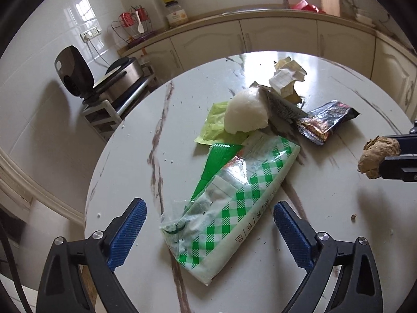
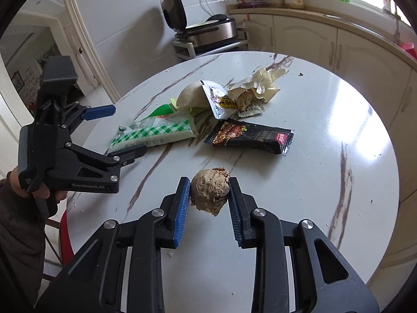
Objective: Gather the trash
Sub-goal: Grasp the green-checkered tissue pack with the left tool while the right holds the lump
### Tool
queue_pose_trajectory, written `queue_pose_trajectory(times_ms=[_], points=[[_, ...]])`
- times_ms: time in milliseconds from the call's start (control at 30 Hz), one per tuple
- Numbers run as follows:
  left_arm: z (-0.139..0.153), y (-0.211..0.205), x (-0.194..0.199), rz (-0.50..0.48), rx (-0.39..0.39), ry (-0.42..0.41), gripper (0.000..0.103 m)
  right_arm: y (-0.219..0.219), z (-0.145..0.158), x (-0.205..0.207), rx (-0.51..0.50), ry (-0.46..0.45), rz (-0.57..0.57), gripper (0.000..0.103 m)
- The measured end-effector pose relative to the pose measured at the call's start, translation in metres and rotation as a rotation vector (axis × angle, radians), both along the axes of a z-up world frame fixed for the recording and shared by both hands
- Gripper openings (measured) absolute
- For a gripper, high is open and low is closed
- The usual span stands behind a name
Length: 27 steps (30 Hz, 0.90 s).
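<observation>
The left hand-held gripper (image 1: 208, 224) is held with its blue pads spread wide over the near end of the green-checked packet (image 1: 229, 200), and nothing is gripped between them. Behind the packet, on the marbled worktop (image 1: 130, 156), a white lump (image 1: 246, 113) is seen on a light-green wrapper (image 1: 212, 127). To the right of the packet a black snack wrapper (image 2: 250, 137) lies flat. Further right, a brown crumpled lump (image 2: 210, 191) is pinched between the pads of the right hand-held gripper (image 2: 209, 195), above the worktop.
</observation>
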<state>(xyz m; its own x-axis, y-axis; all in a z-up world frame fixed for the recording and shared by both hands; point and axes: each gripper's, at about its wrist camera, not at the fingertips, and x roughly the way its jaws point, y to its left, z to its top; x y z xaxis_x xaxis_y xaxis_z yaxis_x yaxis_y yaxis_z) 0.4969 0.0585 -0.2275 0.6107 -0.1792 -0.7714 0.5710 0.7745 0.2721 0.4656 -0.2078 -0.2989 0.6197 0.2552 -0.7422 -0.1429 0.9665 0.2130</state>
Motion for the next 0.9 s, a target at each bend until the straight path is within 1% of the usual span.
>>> queue_pose_trajectory(times_ms=[33, 100, 133, 167, 200, 267, 333, 400, 467, 533, 600, 800, 900], points=[[-0.002, 0.000, 0.004, 0.004, -0.011, -0.008, 0.097, 0.000, -0.001, 0.000, 0.000, 0.000, -0.002, 0.028], [-0.004, 0.000, 0.012, 0.020, -0.040, 0.023, 0.096, -0.001, -0.004, 0.001, 0.001, 0.003, -0.002, 0.027], [-0.006, 0.001, 0.014, 0.026, -0.058, 0.041, 0.091, -0.001, -0.005, 0.001, -0.001, 0.002, -0.002, 0.027], [-0.006, 0.001, 0.016, 0.019, -0.091, 0.067, 0.084, -0.002, -0.006, 0.002, -0.002, 0.002, -0.005, 0.027], [-0.006, 0.001, 0.018, 0.023, -0.107, 0.080, 0.082, -0.002, -0.007, 0.002, 0.001, 0.006, -0.003, 0.027], [-0.006, 0.000, 0.019, 0.027, -0.112, 0.083, 0.077, -0.002, -0.008, 0.001, 0.001, 0.001, -0.010, 0.027], [-0.005, -0.002, 0.015, 0.039, -0.109, 0.076, 0.070, -0.003, -0.008, 0.001, 0.010, -0.002, -0.015, 0.027], [-0.003, -0.003, 0.010, 0.047, -0.110, 0.077, 0.066, -0.003, -0.008, 0.001, 0.012, -0.001, -0.016, 0.027], [-0.001, -0.003, 0.006, 0.063, -0.117, 0.086, 0.065, -0.003, -0.007, -0.001, 0.015, -0.003, -0.020, 0.027], [0.001, -0.004, 0.001, 0.057, -0.136, 0.105, 0.064, -0.004, -0.008, -0.003, 0.022, -0.002, -0.021, 0.027], [0.004, -0.005, -0.008, 0.060, -0.134, 0.109, 0.064, -0.006, -0.007, -0.006, 0.028, 0.000, -0.023, 0.027], [0.017, -0.001, -0.034, 0.071, -0.246, 0.179, 0.059, -0.015, -0.001, -0.023, 0.046, -0.019, -0.038, 0.027], [0.023, -0.001, -0.047, 0.074, -0.273, 0.186, 0.052, -0.019, 0.004, -0.033, 0.051, -0.036, -0.047, 0.027]])
